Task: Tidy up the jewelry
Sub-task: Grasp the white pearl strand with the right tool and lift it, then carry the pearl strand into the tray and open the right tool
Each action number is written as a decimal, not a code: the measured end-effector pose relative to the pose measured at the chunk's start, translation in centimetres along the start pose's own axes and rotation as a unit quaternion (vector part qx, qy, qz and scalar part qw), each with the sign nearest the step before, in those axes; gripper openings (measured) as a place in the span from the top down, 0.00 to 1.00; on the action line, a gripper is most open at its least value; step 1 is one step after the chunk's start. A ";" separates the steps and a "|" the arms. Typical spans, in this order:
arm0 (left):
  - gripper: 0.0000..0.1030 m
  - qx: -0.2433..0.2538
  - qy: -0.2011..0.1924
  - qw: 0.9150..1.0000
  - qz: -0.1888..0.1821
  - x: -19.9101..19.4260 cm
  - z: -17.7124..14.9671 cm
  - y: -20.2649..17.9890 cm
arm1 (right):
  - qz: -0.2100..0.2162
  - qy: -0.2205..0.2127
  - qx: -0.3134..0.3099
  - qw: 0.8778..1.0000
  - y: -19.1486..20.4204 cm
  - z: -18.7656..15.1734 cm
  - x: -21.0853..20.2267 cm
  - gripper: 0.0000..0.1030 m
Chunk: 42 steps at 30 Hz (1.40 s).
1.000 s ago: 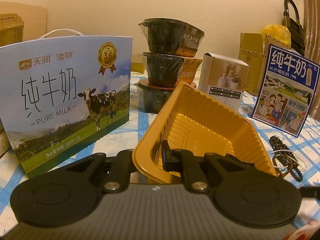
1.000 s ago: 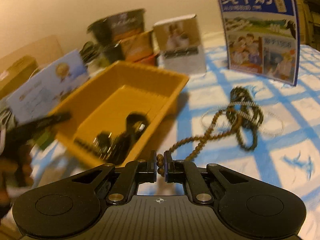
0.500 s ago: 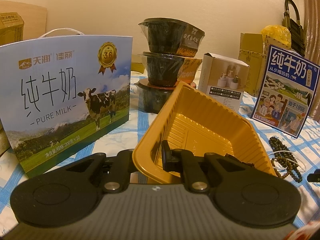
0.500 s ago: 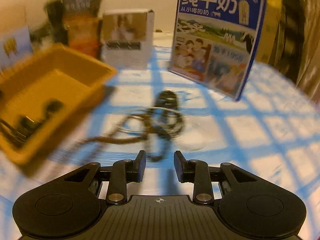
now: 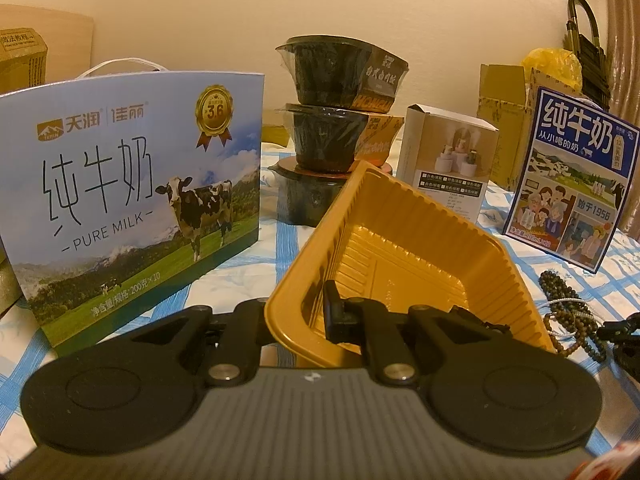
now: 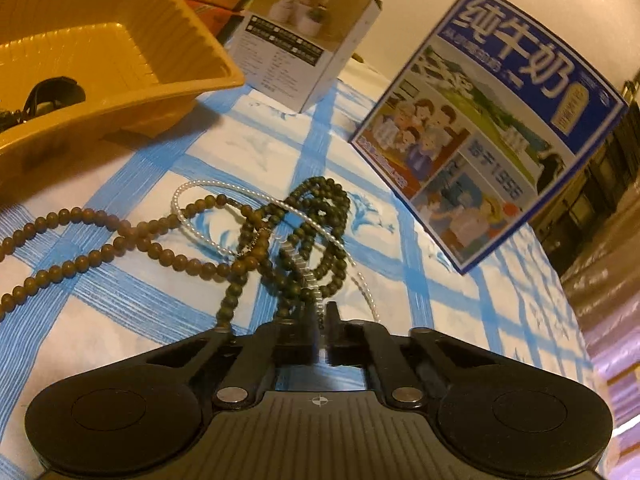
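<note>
A yellow plastic tray (image 5: 420,204) sits tilted on the blue-checked cloth. My left gripper (image 5: 296,308) is shut on its near wall, one finger inside and one outside. The tray (image 6: 192,16) holds a few dark pieces of jewelry (image 6: 52,92). To its right lies a tangle: a brown bead necklace (image 6: 100,236), dark green beads (image 6: 324,208), a thin pearl strand (image 6: 200,184) and a clear bead strand (image 6: 298,258). My right gripper (image 6: 320,316) is down at the near edge of the tangle, shut on the end of the clear strand. The same bead pile (image 5: 568,312) shows in the left wrist view.
A large milk box (image 5: 132,184) stands to the left of the tray. Stacked black bowls (image 5: 340,120) and a small white box (image 5: 448,160) stand behind it. A blue milk carton (image 6: 492,120) stands just beyond the beads. The table edge (image 6: 560,280) drops off at the right.
My right gripper let go of the brown beads, opened, swung right and down to the pile, then shut on the clear strand. The left gripper and tray have not moved.
</note>
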State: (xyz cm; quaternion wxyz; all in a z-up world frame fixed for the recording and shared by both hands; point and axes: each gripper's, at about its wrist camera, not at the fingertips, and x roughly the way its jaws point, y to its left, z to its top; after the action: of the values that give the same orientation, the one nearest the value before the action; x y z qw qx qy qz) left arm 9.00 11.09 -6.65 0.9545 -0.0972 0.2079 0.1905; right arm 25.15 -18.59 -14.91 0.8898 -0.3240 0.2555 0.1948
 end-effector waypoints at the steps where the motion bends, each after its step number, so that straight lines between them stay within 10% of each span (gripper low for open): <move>1: 0.89 0.000 0.000 1.000 0.000 0.0 0.0 0.0 | -0.005 -0.003 -0.003 1.000 0.1 0.2 -0.1 0.97; 17: 0.89 0.000 -0.003 1.000 -0.002 -0.1 0.0 0.0 | -0.012 -0.156 0.082 0.984 -6.5 6.7 -11.2 0.97; 32: 0.89 -0.001 -0.005 1.000 -0.004 -0.2 0.2 -0.2 | 0.183 -0.207 0.235 0.932 -8.9 12.8 -18.8 0.98; 42: 0.89 -0.002 -0.005 1.000 -0.003 -0.3 0.2 -0.1 | 0.315 -0.217 0.278 0.881 -3.3 17.9 -17.2 0.98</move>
State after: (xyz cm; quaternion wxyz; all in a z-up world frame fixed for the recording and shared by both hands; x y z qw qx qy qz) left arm 8.90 10.91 -6.38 0.9559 -0.0989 0.2027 0.1881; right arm 19.03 -11.98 8.47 0.8684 0.0847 0.1880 0.4510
